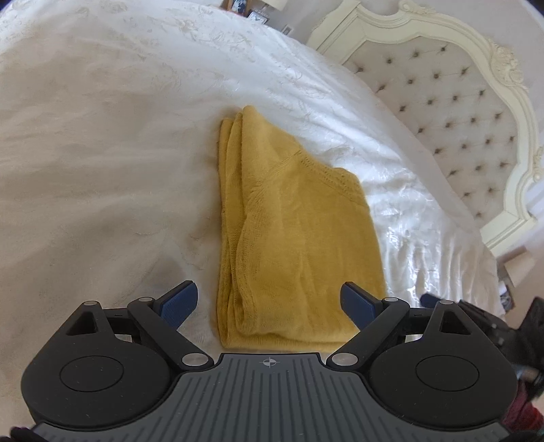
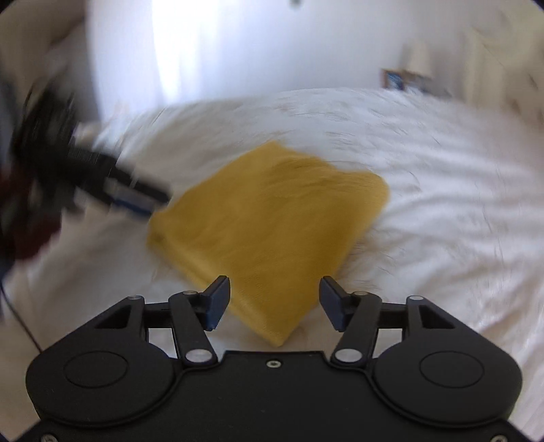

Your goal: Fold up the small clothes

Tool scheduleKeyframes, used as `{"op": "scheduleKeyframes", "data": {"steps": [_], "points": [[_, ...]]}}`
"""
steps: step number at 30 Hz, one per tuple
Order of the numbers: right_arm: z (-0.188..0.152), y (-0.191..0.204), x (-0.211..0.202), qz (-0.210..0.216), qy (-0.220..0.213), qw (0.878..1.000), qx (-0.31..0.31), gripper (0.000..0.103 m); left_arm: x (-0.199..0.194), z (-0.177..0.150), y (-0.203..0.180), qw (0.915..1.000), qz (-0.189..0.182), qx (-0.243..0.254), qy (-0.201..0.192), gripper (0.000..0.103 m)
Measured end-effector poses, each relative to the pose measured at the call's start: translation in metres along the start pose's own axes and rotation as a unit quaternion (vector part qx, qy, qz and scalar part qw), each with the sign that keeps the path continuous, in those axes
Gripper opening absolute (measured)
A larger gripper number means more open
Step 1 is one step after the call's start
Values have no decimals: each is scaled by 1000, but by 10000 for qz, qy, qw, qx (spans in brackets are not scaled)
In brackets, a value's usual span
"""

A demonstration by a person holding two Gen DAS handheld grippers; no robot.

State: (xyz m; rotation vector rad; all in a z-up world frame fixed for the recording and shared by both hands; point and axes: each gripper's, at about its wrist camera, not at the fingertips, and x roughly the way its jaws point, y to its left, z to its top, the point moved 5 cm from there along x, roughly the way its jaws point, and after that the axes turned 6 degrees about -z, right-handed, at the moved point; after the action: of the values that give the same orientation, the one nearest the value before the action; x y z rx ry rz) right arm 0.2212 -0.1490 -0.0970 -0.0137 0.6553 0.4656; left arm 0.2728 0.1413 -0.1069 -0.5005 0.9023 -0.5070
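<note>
A mustard-yellow knitted garment (image 1: 292,234) lies folded into a flat stack on the white bedspread (image 1: 102,170). My left gripper (image 1: 270,299) is open and empty, its blue pads on either side of the garment's near edge, just above it. In the right wrist view the same garment (image 2: 268,231) is blurred by motion. My right gripper (image 2: 273,301) is open and empty above the garment's near corner. The left gripper (image 2: 136,193) shows there as a dark blur at the garment's left corner. The right gripper's edge shows at the right rim of the left wrist view (image 1: 482,319).
A cream tufted headboard (image 1: 459,112) with a carved frame stands at the right. Framed pictures (image 1: 244,6) sit beyond the bed's far edge. A bright white wall (image 2: 238,44) lies behind the bed in the right wrist view.
</note>
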Motion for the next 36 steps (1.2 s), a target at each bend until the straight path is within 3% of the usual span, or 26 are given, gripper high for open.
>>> {"op": "scheduleKeyframes", "data": {"steps": [4, 6, 16, 29, 30, 31, 33, 35, 36], "points": [[15, -54, 15, 401, 19, 9855, 1649, 72, 15, -4, 1, 9999, 31, 27, 168, 92], [20, -69, 30, 526, 54, 9779, 2024, 80, 20, -4, -1, 9996, 16, 142, 243, 92], [22, -91, 115, 1340, 541, 9434, 2986, 82, 42, 2, -7, 9974, -395, 329, 509, 102], [47, -99, 159, 1835, 292, 9284, 3217, 85, 69, 8, -26, 9951, -813, 408, 400, 101], [47, -100, 159, 1858, 286, 9280, 3218, 85, 66, 6, -26, 9951, -815, 409, 382, 96], [46, -101, 159, 1884, 277, 9276, 3215, 84, 63, 2, -25, 9951, -835, 369, 389, 81], [43, -102, 156, 1906, 256, 9286, 3174, 82, 57, -4, -22, 9954, -839, 194, 409, 64], [40, -102, 152, 1918, 248, 9294, 3145, 80, 52, -8, -18, 9959, -795, 71, 427, 39], [41, -103, 151, 1878, 274, 9304, 3137, 74, 51, -9, -16, 9964, -715, 9, 450, 23]]}}
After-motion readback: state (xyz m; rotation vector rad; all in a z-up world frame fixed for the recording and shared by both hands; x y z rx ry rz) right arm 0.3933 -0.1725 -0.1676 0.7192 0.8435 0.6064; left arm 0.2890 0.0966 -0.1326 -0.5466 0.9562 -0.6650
